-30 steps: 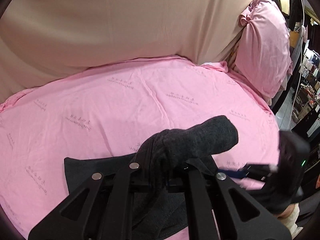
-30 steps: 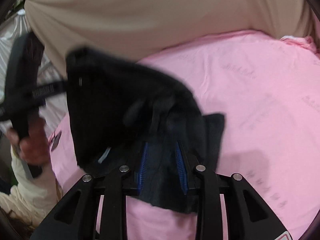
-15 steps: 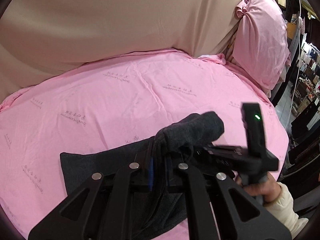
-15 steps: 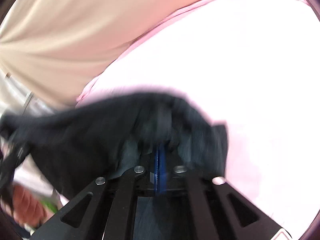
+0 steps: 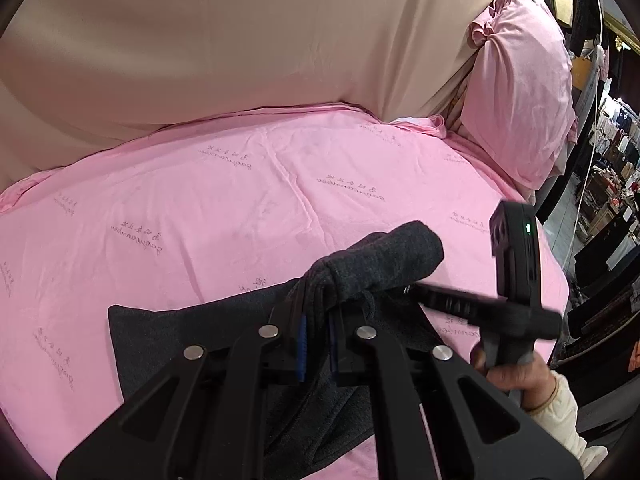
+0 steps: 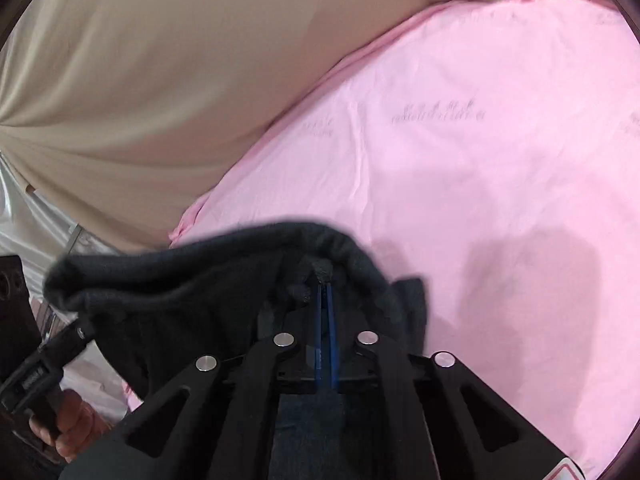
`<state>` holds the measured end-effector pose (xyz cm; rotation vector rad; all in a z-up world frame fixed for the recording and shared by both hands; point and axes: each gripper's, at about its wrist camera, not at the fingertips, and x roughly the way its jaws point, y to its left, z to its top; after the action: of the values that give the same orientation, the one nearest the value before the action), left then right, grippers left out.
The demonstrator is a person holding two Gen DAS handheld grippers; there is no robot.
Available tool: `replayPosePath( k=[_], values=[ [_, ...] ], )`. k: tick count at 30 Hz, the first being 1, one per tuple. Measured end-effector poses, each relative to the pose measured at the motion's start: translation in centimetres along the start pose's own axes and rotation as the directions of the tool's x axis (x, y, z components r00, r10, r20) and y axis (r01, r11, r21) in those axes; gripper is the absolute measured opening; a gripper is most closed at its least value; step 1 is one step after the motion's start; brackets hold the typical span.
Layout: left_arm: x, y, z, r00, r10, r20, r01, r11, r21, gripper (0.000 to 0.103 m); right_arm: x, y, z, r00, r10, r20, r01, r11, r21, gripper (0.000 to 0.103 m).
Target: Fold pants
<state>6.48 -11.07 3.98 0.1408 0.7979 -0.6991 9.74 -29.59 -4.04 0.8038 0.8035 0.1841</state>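
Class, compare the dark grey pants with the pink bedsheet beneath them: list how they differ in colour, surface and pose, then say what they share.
The pants are dark charcoal and plain; the bedsheet is pale pink with small printed script. The pants are bunched and partly lifted, pinched by the left gripper and the right gripper; the bedsheet lies spread flat with light creases. The pants cover a small patch; the bedsheet spans the whole bed. Both are soft cloth.

Pink sheet (image 5: pixel 248 208) bare beyond pants (image 5: pixel 380 256); pillow (image 5: pixel 520 88) far corner.
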Motion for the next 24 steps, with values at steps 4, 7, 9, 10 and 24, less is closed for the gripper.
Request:
replayPosePath(
  k=[4, 7, 9, 10, 24],
  values=[
    [0.4, -0.8, -0.1, 1.000, -0.019, -0.010, 0.020, 1.000, 0.021, 0.007, 1.0, 1.9, -2.7, 0.997, 0.025, -0.067, -0.030, 0.997, -0.076, 0.004],
    [1.8, -2.9, -1.2, 0.997, -0.055, -0.060, 0.058, 0.997, 0.052, 0.007, 1.5, 0.6, -2.2, 0.997, -0.011, -0.075, 0.008, 0.999, -0.044, 0.001],
    [3.3, -4.7, -2.8, 0.989, -0.080, -0.122, 0.092, 0.991, 0.097, 0.009, -0.7, 0.0, -1.8, 0.997, -0.015, -0.077, 0.010, 0.998, -0.058, 0.008],
    [4.2, -5.6, -3.9, 0.985, -0.076, -0.153, 0.096, 0.988, 0.124, 0.013, -2.1, -0.1, -2.0, 0.996, -0.059, -0.060, 0.054, 0.995, -0.088, 0.010],
    [0.0, -2.7, -10.6, 0.996, -0.038, -0.084, 0.047, 0.994, 0.100, 0.085, -5.8, 1.0, -4.9, 0.994, -0.101, 0.030, 0.105, 0.980, -0.167, 0.034]
  ],
)
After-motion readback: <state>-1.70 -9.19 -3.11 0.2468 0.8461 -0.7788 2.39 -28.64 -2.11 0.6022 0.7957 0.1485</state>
